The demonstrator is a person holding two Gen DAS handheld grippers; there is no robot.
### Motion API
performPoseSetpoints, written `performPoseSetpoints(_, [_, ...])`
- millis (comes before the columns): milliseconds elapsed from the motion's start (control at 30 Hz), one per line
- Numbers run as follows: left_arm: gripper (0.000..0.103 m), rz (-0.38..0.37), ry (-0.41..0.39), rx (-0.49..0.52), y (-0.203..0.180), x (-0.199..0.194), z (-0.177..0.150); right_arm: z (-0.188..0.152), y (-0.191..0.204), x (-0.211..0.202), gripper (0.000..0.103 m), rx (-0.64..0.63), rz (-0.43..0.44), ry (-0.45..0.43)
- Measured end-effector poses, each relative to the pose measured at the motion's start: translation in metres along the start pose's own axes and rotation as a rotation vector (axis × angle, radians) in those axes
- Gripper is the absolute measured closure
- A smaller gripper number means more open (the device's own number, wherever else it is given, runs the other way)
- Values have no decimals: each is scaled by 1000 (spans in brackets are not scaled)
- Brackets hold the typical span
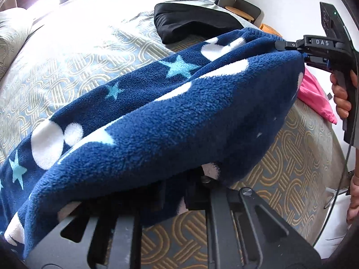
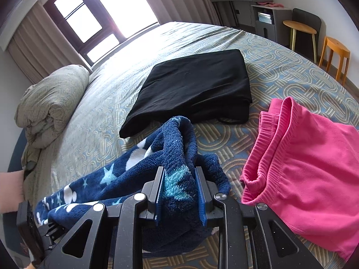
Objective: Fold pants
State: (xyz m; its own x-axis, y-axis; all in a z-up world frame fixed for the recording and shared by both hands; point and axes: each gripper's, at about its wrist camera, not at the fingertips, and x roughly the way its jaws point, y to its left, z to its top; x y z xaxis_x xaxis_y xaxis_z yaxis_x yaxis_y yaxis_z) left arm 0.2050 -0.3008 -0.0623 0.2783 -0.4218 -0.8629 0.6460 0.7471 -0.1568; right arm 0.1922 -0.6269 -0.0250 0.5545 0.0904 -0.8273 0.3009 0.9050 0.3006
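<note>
Navy fleece pants [image 1: 179, 112] with white dots and light-blue stars hang stretched between both grippers above the bed. My left gripper [image 1: 177, 192] is shut on one end, its fingers buried under the fleece. My right gripper [image 2: 180, 192] is shut on the other end of the pants [image 2: 175, 157], fabric bunched between its blue pads. The right gripper also shows in the left wrist view [image 1: 291, 48], at the far right. The left gripper shows at the lower left of the right wrist view [image 2: 44, 231].
The bed [image 2: 280, 67] has a patterned blue-gold cover. A folded black garment [image 2: 195, 85] lies mid-bed. Pink pants [image 2: 309, 174] lie at the right. A crumpled duvet [image 2: 51, 103] sits at the left. Stools [image 2: 334, 51] and a desk stand beyond.
</note>
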Motion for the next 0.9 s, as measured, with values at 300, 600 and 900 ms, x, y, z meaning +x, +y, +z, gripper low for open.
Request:
performPoseSetpoints(300, [92, -211, -68, 96, -22, -106, -62, -24, 1, -57, 79, -47, 15, -93])
performPoseSetpoints(600, [100, -279, 131, 236, -66, -57, -122, -91, -63, -32, 71, 13, -147, 104])
performPoseSetpoints(900, [79, -235, 103, 182, -48, -74, -120, -81, -43, -70, 37, -118, -221, -58])
